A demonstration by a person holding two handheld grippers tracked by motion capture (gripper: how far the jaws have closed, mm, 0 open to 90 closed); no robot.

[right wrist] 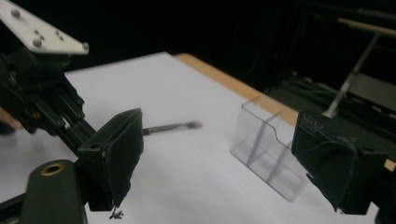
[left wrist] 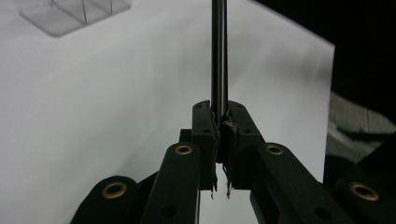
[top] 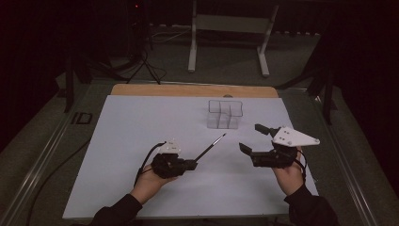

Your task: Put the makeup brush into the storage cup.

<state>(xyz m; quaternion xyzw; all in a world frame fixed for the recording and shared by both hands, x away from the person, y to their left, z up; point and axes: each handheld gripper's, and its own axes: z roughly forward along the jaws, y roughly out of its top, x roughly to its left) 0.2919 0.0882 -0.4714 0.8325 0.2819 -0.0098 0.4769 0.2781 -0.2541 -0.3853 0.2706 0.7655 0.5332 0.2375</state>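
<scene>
A thin dark brush [top: 210, 147] sticks out up and to the right over the white sheet [top: 141, 127], its tip toward a clear divided box [top: 225, 114]. My left gripper [top: 190, 165] is shut on the brush's handle; in the left gripper view the handle [left wrist: 219, 56] rises straight from the closed jaws [left wrist: 219, 125]. My right gripper [top: 253, 138] hangs open to the right of the brush tip, holding nothing. In the right gripper view its wide-spread gripper [right wrist: 224, 158] frames the brush [right wrist: 173, 127] and the clear box [right wrist: 266, 144], with the left gripper [right wrist: 42, 102] beyond.
The sheet covers a wooden table whose bare edge [top: 188, 89] shows at the back. A cable [top: 47, 174] trails off the left side. A white metal stand [top: 228, 28] and a tripod [top: 143, 61] sit on the floor behind the table.
</scene>
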